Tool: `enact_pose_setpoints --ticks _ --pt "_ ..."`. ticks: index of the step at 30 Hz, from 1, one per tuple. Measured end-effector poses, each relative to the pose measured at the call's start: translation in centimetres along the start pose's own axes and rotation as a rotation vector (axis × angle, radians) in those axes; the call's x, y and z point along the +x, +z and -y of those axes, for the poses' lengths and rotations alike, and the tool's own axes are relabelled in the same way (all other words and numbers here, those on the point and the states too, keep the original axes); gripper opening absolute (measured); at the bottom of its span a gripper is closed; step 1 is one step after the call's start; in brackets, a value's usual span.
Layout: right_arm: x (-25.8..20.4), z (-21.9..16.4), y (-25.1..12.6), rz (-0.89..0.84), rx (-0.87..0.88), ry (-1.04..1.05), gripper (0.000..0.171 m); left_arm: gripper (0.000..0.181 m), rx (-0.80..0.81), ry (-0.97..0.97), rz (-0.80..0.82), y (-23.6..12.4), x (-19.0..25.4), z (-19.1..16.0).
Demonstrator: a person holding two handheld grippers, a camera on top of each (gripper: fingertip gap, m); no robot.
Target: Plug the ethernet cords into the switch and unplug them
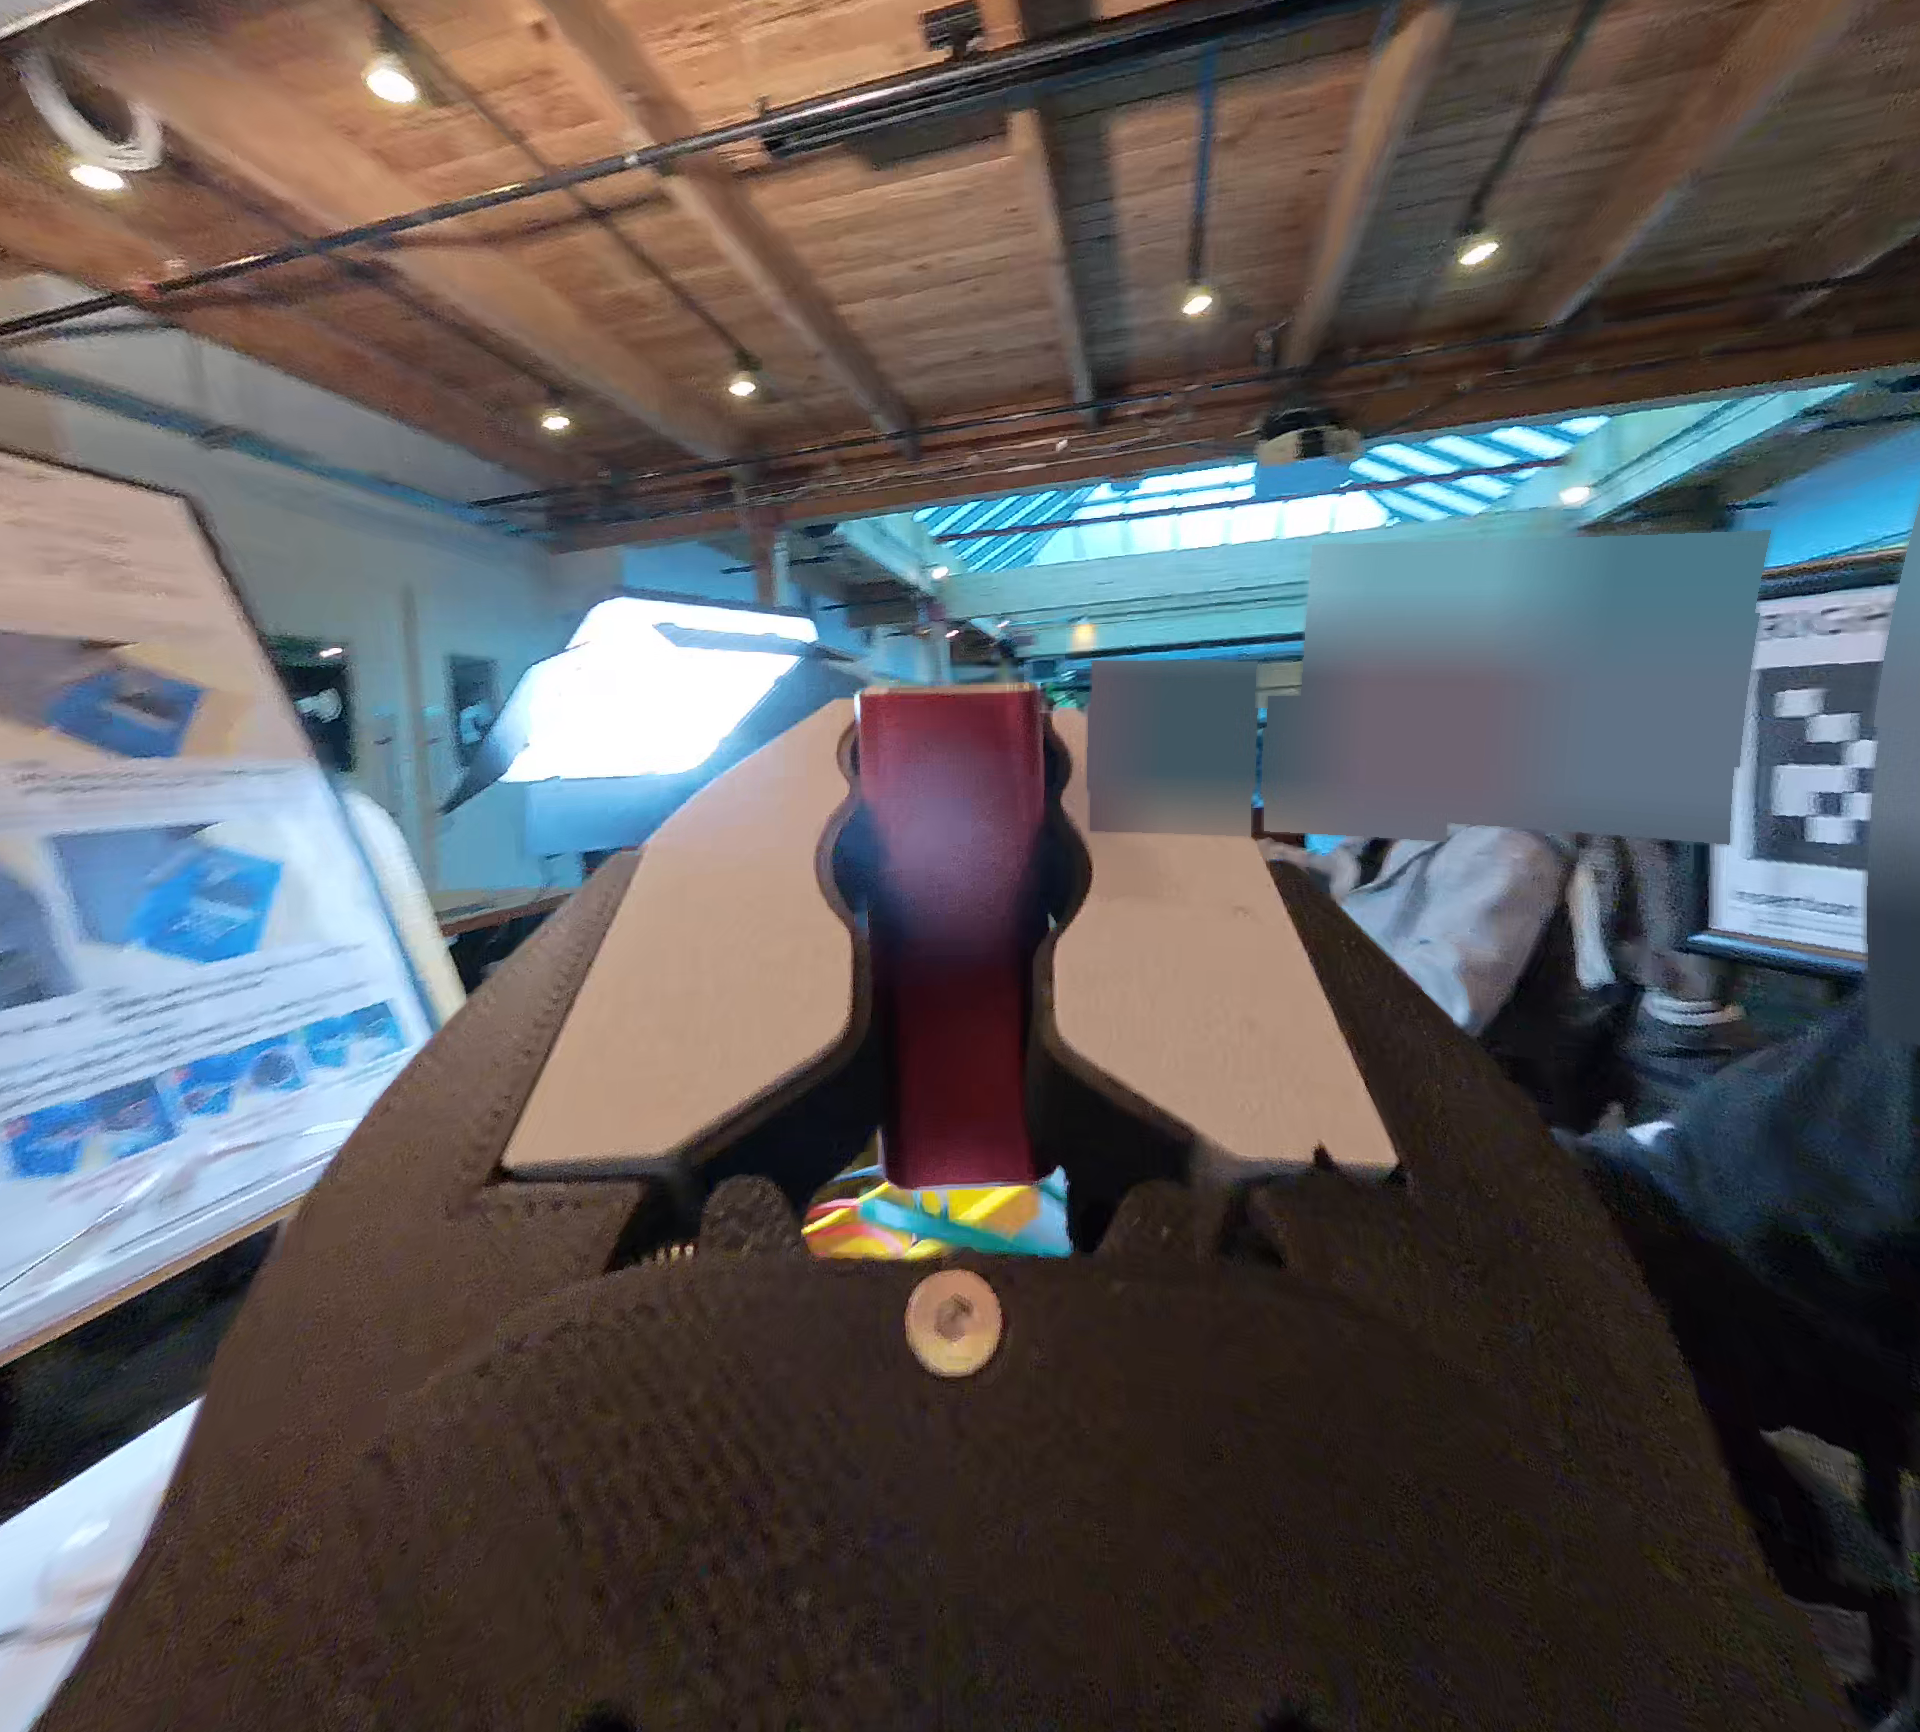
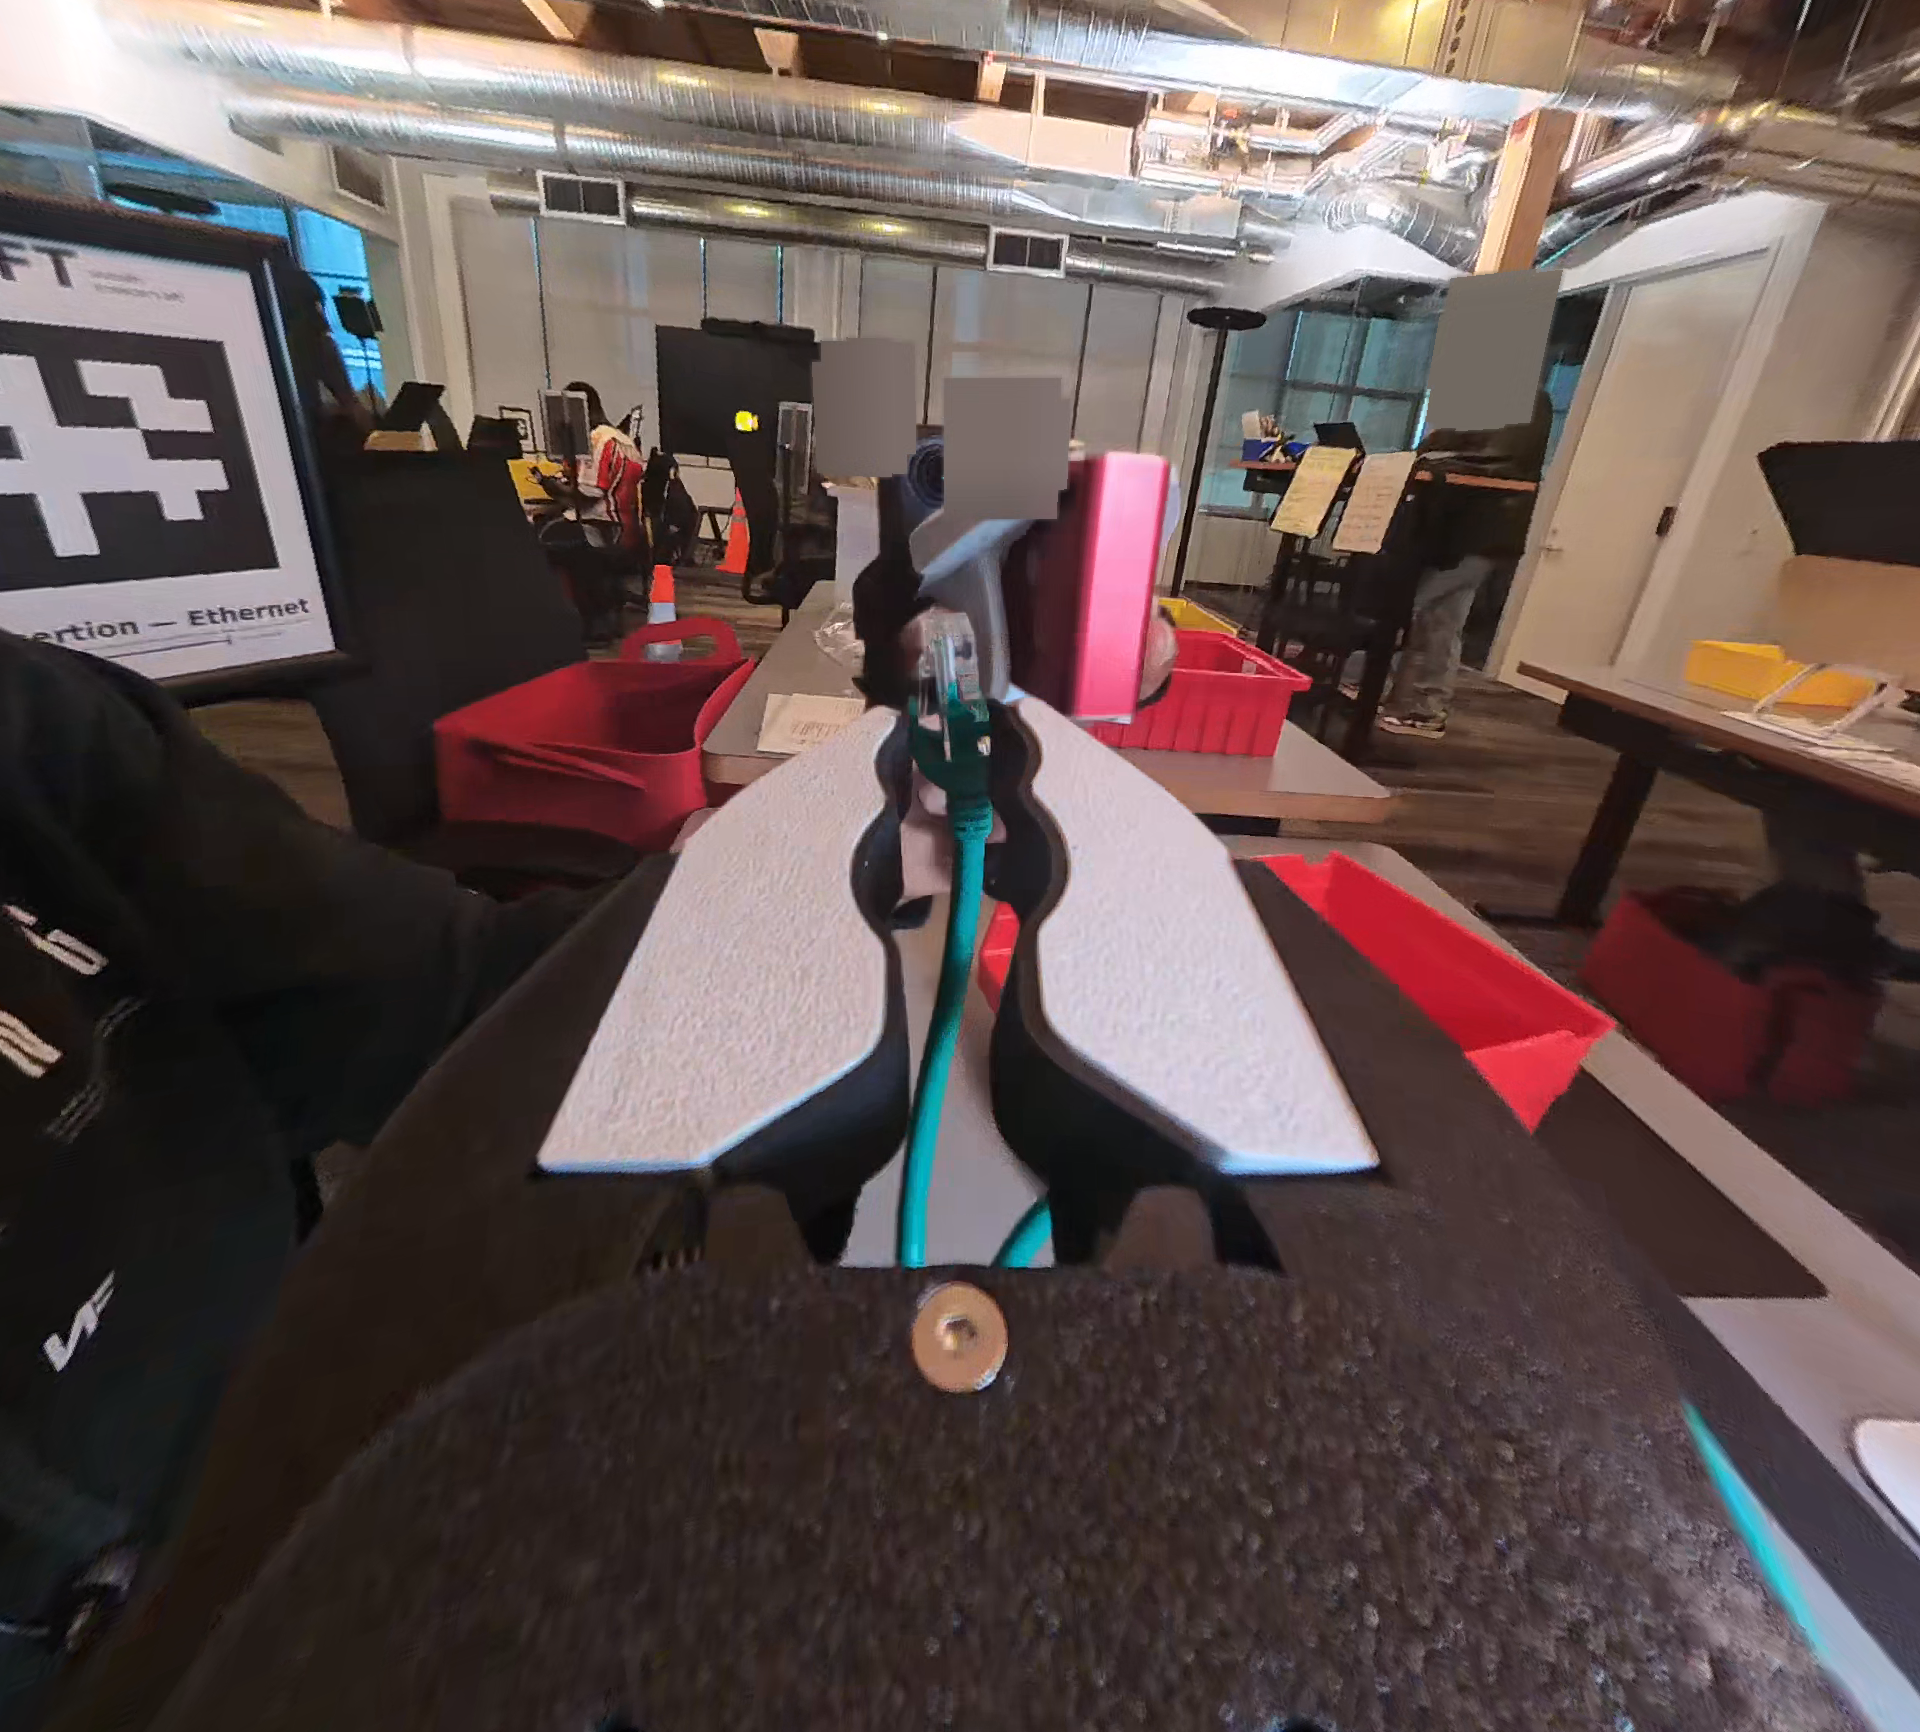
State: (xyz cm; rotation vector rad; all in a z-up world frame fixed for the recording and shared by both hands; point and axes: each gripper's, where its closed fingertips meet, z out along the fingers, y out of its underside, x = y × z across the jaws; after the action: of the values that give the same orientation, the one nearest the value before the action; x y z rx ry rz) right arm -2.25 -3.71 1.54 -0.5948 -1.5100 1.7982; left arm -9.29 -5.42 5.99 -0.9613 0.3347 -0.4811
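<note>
So the left gripper (image 1: pixel 951 747) is clamped on the red switch (image 1: pixel 951 934), which sits lengthwise between its two fingers and sticks out a little past the tips, all of it tilted up toward the wooden ceiling. In the left wrist view some colourful cords (image 1: pixel 925 1220) peek out just under the switch's near end. The right gripper (image 2: pixel 956 747) is pinched on the green ethernet cord (image 2: pixel 940 1007) right behind its clear plug (image 2: pixel 948 656); the cord runs back down the gap between the fingers. From that side the switch (image 2: pixel 1112 581) is just beyond and slightly right of the plug, held up off the table (image 2: pixel 1299 778), not plugged in.
</note>
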Motion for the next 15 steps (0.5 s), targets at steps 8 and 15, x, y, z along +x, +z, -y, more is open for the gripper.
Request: enact_pose_setpoints --ticks 8,15 --pt "6.3 -1.2 -4.7 -0.195 -0.204 -0.045 0.014 0.029 -0.239 0.047 0.167 0.2 -2.6 -3.7" --pt "16.8 -2.1 -11.8 -0.471 -0.596 -0.081 0.014 0.028 -0.37 0.038 0.243 0.0 -4.6 -7.5"
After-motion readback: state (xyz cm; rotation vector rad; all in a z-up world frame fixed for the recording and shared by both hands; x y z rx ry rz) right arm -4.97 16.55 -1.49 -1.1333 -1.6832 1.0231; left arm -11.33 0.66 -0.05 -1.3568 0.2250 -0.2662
